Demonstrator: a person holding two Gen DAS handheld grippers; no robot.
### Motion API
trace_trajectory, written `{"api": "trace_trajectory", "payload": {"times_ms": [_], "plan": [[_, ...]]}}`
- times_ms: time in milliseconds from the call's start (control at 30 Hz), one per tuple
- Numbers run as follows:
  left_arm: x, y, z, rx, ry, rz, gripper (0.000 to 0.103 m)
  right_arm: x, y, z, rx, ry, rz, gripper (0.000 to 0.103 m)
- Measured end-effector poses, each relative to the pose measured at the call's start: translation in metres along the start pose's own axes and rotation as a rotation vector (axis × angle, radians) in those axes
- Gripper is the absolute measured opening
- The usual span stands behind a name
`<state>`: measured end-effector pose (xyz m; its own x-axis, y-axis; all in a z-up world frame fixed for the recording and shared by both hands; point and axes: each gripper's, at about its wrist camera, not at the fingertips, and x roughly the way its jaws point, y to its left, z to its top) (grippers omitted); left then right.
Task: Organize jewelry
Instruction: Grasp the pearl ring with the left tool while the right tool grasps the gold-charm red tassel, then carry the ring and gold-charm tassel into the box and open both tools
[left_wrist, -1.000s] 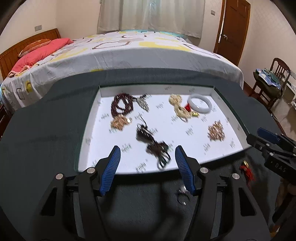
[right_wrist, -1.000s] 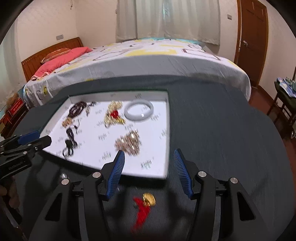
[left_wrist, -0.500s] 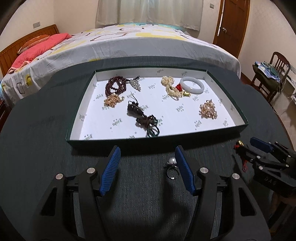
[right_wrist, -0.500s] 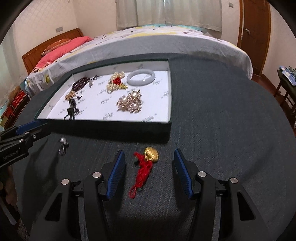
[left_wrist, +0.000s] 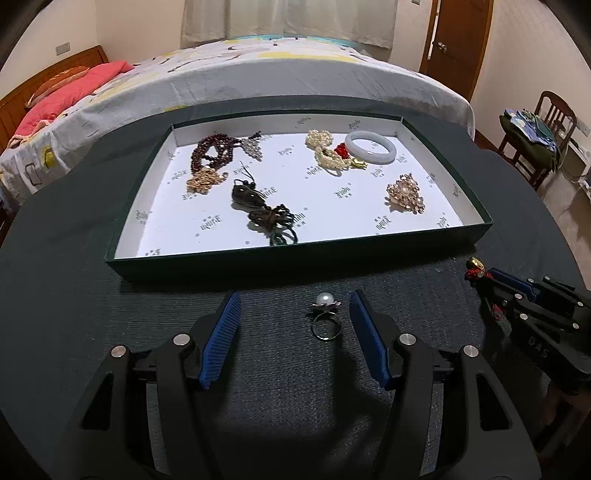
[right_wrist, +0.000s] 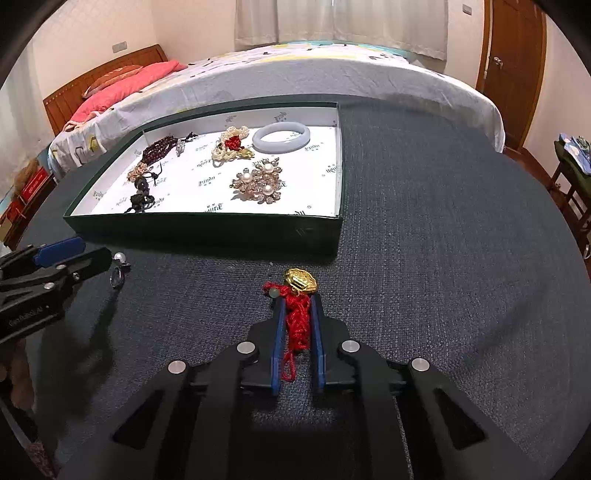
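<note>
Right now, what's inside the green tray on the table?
The green tray holds a white bangle, a pearl brooch, dark red beads, a pearl strand with a red knot, a small gold piece and a dark corded pendant. Its near wall hides nothing evident.

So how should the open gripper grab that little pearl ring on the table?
Grip the pearl ring by its pearl top, not the thin band. The band lies nearly flat on the dark table, too low to pinch. The pearl sticks up. Bring the left gripper down from above, one jaw on each side.
</note>
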<state>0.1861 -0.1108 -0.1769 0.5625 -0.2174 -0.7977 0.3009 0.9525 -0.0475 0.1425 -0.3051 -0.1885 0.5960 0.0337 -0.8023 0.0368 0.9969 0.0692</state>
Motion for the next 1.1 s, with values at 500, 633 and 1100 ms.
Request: {"api": "trace_trajectory", "payload": {"times_ms": [500, 633, 1100], "plan": [[0.019, -0.008, -0.002, 0.034, 0.042, -0.027, 0.043, 0.001, -0.002, 0.001, 0.011, 0.0, 0.012, 0.013], [0.019, -0.008, -0.002, 0.04, 0.04, -0.032, 0.038, 0.001, -0.002, 0.001, 0.009, 0.0, 0.01, 0.013], [0.019, -0.009, -0.003, 0.093, 0.024, -0.044, 0.021, 0.001, -0.002, 0.001, 0.011, -0.001, 0.01, 0.013]]}}
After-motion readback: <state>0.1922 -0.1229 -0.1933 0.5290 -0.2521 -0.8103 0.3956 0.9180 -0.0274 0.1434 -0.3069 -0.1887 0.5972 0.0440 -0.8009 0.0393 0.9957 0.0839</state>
